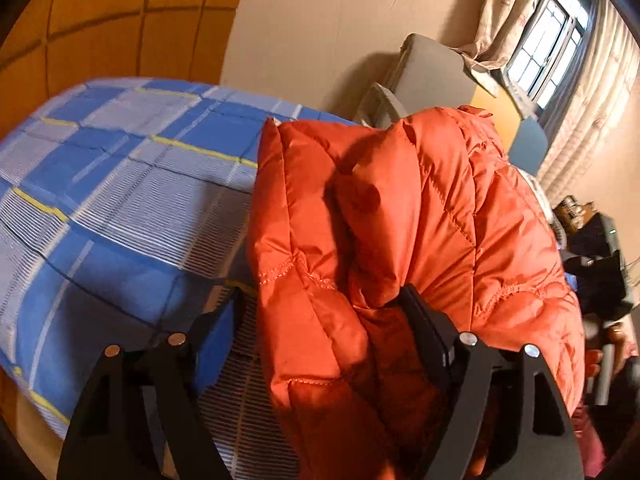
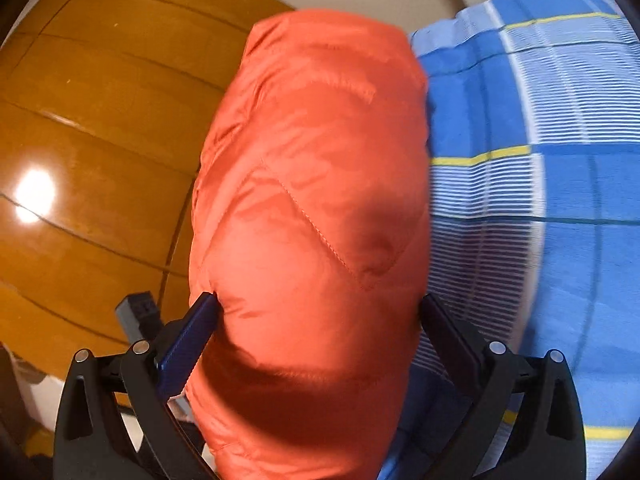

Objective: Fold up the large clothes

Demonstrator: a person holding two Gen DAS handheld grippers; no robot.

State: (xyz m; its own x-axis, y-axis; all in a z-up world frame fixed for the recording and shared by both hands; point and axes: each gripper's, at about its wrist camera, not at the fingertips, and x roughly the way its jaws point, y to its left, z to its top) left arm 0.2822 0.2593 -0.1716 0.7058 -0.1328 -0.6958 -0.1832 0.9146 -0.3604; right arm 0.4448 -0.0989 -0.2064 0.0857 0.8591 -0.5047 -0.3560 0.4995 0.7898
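Note:
An orange quilted puffer jacket (image 1: 420,216) lies bunched on a bed with a blue checked sheet (image 1: 120,184). My left gripper (image 1: 320,304) has its jaws wide apart, with a thick fold of the jacket between them; the right finger (image 1: 424,320) presses into the fabric, the left finger (image 1: 212,320) is over the sheet. In the right wrist view the jacket (image 2: 316,200) fills the middle. My right gripper (image 2: 316,304) has both fingers pressed into the puffy fabric on either side and holds it beside the bed sheet (image 2: 540,160).
A shiny wooden floor (image 2: 88,140) lies to the left of the bed. Grey cushions (image 1: 432,72) lean on the beige wall. A window with curtains (image 1: 552,40) is at the far right, and dark clutter (image 1: 596,264) stands by the bed's right side.

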